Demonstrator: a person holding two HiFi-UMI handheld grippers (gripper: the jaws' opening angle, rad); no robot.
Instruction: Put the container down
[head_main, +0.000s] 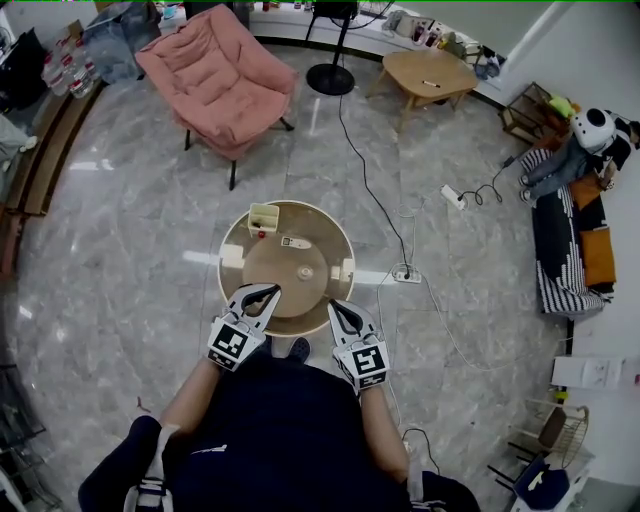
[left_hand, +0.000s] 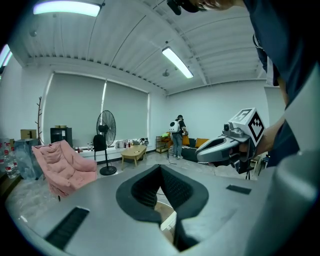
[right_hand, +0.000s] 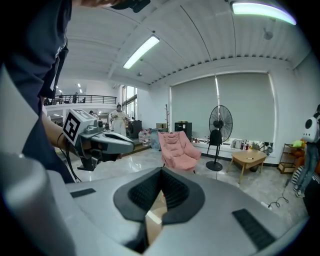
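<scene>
The yellow container (head_main: 264, 217) is already sitting on the round table (head_main: 322, 226), around the tabletop's 11 o'clock. A small flat gadget (head_main: 296, 242) is lying just beside it. You're holding your left gripper (head_main: 271, 291) over the 7 o'clock edge and your right gripper (head_main: 335, 306) at 5. Both claws are pressed together, pinching nothing. A pink armchair (head_main: 215, 75) is sitting well out at 11, and a fan stand (head_main: 330, 78) at 12.

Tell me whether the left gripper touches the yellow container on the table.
Apart. Head view: left gripper over the near edge of the table, yellow container at its far edge, bare tabletop between.
</scene>
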